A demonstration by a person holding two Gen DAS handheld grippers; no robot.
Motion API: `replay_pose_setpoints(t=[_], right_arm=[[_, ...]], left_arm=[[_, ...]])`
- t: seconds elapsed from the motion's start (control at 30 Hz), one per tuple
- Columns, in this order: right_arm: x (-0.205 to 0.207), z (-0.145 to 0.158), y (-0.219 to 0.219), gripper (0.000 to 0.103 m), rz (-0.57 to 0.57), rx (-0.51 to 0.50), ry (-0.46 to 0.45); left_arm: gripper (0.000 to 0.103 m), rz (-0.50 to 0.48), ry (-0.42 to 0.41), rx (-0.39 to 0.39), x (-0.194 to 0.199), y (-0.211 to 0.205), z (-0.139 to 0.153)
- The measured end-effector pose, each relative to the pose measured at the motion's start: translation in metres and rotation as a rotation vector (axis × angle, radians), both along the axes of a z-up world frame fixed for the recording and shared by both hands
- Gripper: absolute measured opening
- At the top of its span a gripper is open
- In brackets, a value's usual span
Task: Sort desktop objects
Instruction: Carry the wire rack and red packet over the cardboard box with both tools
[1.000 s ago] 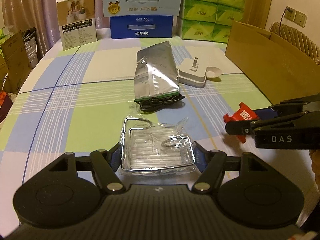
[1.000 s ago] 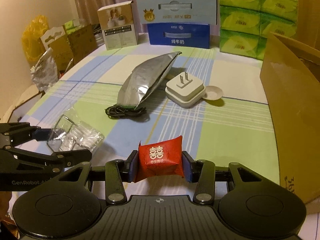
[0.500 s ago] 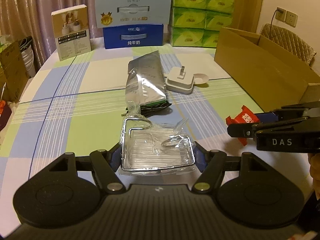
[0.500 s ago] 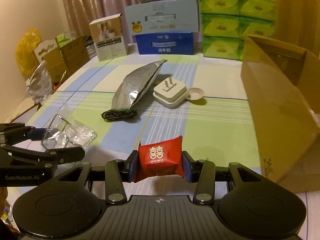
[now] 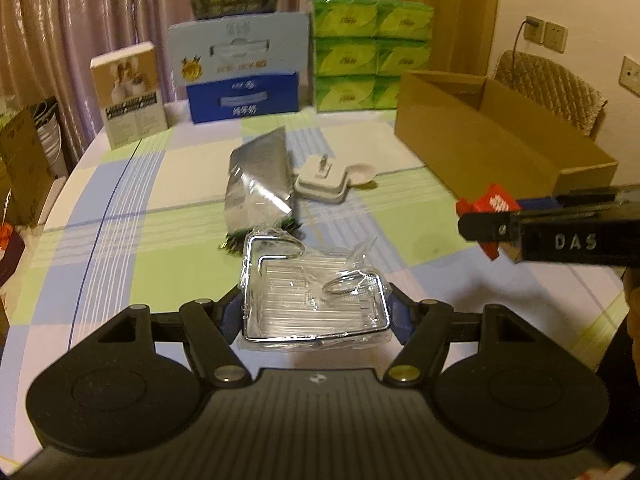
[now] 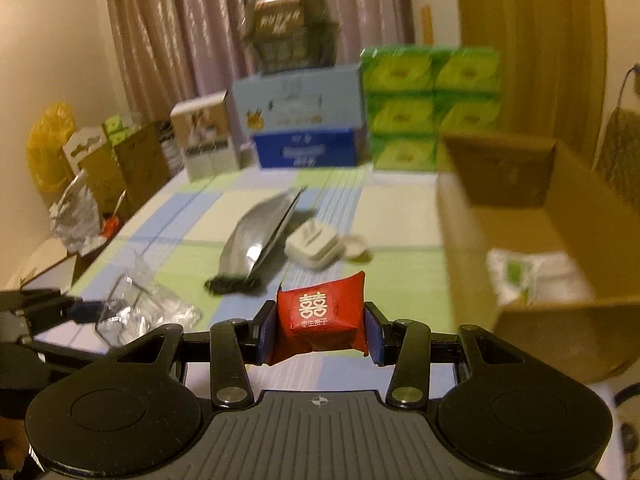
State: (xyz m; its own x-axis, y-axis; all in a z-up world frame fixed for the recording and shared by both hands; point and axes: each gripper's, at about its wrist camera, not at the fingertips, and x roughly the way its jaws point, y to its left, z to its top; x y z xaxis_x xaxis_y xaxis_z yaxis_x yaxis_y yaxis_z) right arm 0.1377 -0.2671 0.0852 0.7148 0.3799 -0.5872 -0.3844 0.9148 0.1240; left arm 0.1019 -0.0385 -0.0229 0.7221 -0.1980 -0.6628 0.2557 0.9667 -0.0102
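Note:
My left gripper (image 5: 316,316) is shut on a chrome wire rack in clear plastic wrap (image 5: 312,292), held above the checked tablecloth. My right gripper (image 6: 320,332) is shut on a red candy packet (image 6: 322,318) with white characters, held above the table, left of the open cardboard box (image 6: 520,208). In the left wrist view the right gripper (image 5: 492,216) with the red packet (image 5: 486,204) is at the right, in front of the box (image 5: 480,148). In the right wrist view the left gripper (image 6: 68,312) and the rack (image 6: 140,308) are at the lower left.
On the table lie a silver foil bag (image 5: 260,180), a black cable (image 6: 228,284), a white plug adapter (image 5: 322,176) and a small white dish (image 5: 362,170). Boxes and green tissue packs (image 5: 372,52) stand along the far edge. A white-green item (image 6: 532,276) lies inside the box.
Both grippers have risen higher above the table with their objects. The right gripper has moved toward the cardboard box, so the box's inside now shows.

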Motion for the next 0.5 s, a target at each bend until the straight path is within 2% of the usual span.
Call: replay_pose_setpoints(t=[0.27, 0.5], right_arm=[[-0.003, 0.05, -0.056, 0.042, -0.088, -0.007, -0.083], [0.011, 0.063, -0.121, 0.042, -0.191, -0.013, -0.084]], left_arm=[[0.066, -0.047, -0.04, -0.03, -0.003, -0.032, 0.039], [0.066, -0.118, -0.059, -0.091, 0.01, -0.082, 0.068]])
